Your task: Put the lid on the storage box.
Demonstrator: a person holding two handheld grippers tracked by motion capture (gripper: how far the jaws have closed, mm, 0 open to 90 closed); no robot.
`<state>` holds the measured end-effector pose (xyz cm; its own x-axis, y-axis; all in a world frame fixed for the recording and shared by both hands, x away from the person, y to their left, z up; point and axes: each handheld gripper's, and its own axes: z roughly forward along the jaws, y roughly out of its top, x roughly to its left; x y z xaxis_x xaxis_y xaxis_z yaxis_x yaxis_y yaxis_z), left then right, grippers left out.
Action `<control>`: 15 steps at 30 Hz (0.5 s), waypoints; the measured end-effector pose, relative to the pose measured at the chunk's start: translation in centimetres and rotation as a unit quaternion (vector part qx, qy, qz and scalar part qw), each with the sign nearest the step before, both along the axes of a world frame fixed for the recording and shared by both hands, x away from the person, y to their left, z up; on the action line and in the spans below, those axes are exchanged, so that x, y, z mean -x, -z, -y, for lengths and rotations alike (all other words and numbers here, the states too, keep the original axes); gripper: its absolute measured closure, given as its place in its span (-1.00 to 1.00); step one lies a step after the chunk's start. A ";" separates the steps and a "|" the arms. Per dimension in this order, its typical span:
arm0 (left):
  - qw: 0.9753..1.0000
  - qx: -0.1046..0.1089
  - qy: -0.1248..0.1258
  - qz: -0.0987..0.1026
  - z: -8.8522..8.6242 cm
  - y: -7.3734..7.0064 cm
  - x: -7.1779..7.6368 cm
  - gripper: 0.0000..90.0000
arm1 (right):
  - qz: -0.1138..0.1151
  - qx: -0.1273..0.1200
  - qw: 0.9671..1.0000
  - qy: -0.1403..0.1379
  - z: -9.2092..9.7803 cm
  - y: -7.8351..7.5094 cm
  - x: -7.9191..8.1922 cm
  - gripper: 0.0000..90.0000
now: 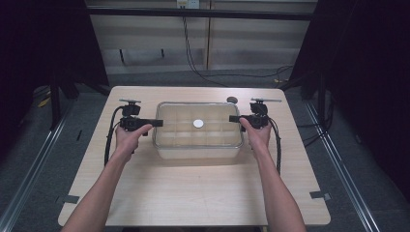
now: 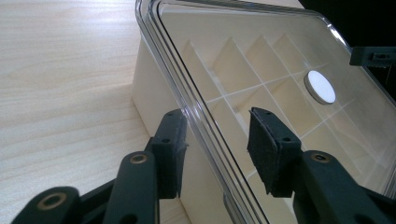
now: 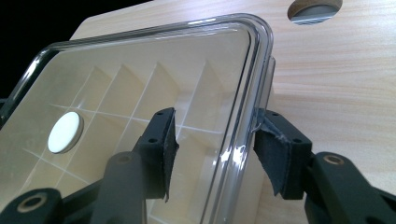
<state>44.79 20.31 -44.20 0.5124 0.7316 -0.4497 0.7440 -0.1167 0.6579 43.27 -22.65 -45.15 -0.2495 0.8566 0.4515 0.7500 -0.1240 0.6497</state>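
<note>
A cream box point(image 1: 198, 151) with inner dividers stands mid-table under a clear lid point(image 1: 176, 116) that has a white round knob point(image 1: 198, 123) at its centre. My left gripper point(image 1: 157, 123) is at the lid's left edge and my right gripper point(image 1: 233, 118) at its right edge. In the left gripper view the gripper point(image 2: 218, 122) is open, and the lid's rim point(image 2: 187, 93) runs between its jaws. In the right gripper view the gripper point(image 3: 215, 122) is open too, straddling the rim point(image 3: 254, 60), one pad over the lid and the other beside its outer edge.
The box sits on a light wooden table point(image 1: 193, 193). A round cable hole point(image 1: 232, 100) lies just behind the box's right corner. Cables trail from both grippers, and dark floor and rails surround the table.
</note>
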 end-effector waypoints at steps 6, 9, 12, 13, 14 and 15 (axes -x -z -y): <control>1.000 -0.011 0.000 0.006 0.2 0.0 0.1 0.15 | 0.003 0.008 1.000 -0.003 0.1 -0.1 0.0 0.06; 1.000 -0.012 0.004 0.010 0.2 -0.1 0.2 0.06 | 0.003 0.017 1.000 -0.005 0.1 -0.2 0.1 0.01; 1.000 -0.008 -0.004 0.014 0.1 -0.4 0.3 -0.01 | 0.003 0.024 1.000 -0.008 0.0 -0.3 0.3 0.00; 1.000 -0.007 -0.004 0.016 0.1 -0.5 0.3 -0.02 | 0.005 0.029 1.000 -0.010 0.0 -0.3 0.3 -0.02; 1.000 -0.009 -0.002 0.018 0.1 -0.7 0.4 -0.07 | 0.006 0.025 1.000 -0.009 0.1 -0.4 0.5 -0.05; 1.000 -0.009 -0.002 0.018 0.1 -0.7 0.4 -0.09 | 0.006 0.025 1.000 -0.009 0.1 -0.4 0.5 -0.05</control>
<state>44.41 20.24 -43.50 0.5241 0.7423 -0.4175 0.7209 -0.1257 0.6816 42.81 -22.75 -44.74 -0.2705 0.8737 0.4043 0.7435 -0.0772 0.6643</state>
